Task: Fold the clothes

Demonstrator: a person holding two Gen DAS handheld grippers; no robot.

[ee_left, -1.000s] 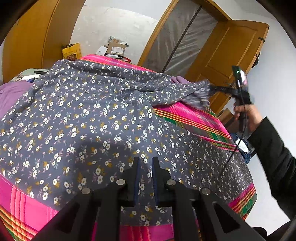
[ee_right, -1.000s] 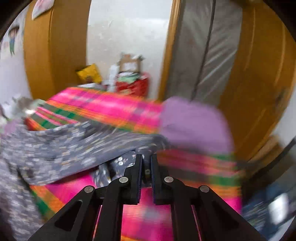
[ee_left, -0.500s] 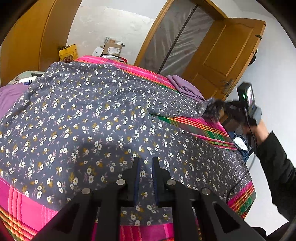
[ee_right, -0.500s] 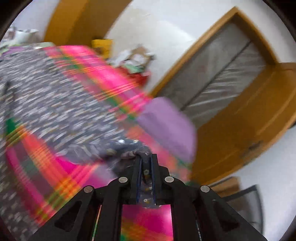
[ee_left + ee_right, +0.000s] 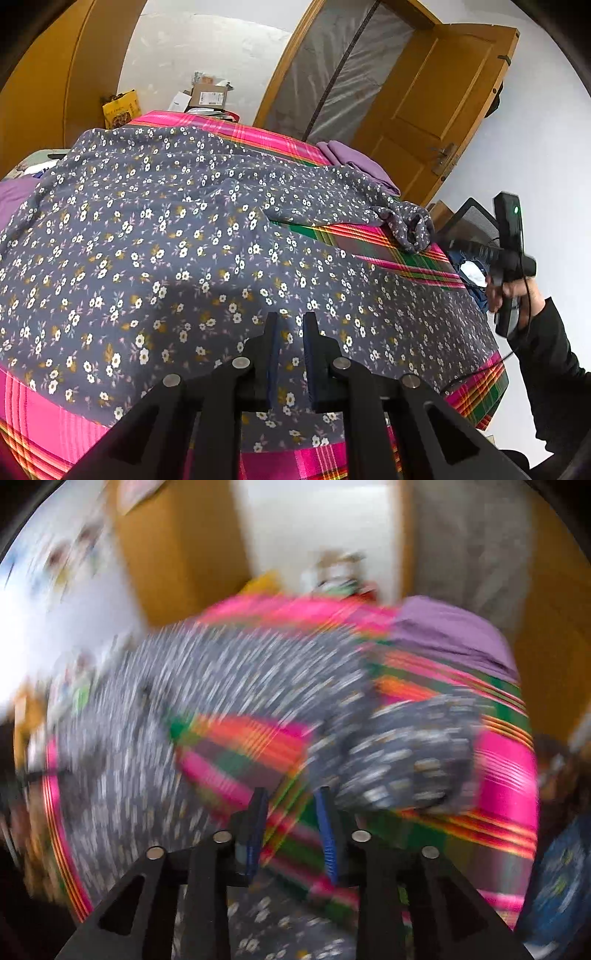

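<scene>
Two grippers are at work on one garment, and the step in hand looks like laying it out flat before any fold is made. Nearest, the left gripper [image 5: 289, 325] hangs low over the near hem of the grey floral dress [image 5: 177, 236]; its jaws stand a narrow gap apart with printed cloth showing between them, though whether the pads actually press on that cloth I cannot tell. The dress lies spread across the pink plaid bedcover [image 5: 44, 410], filling most of it from the near edge to the far one.

Off to the side, the right gripper [image 5: 291, 808] has just been opening its jaws; they stand apart with only plaid cover showing between them, nothing held. Its view is badly smeared. The sleeve [image 5: 369, 199] it seems to have let go lies stretched out sideways from the body, its cuff [image 5: 412, 225] bunched in a lump near the bed's edge, just ahead of that gripper. A person's hand [image 5: 509, 291] in a dark sleeve holds the tool there.

Farther back, a folded purple cloth [image 5: 354, 162] sits by the far corner, and beyond it a wooden door [image 5: 436, 110] and some boxes [image 5: 207, 96] against the wall.

To my eye the next move calls for a fresh grasp on the sleeve, to bring it across the body, while the near hem is kept from sliding. Soft cloth like this will drag and wrinkle if pulled quickly.
</scene>
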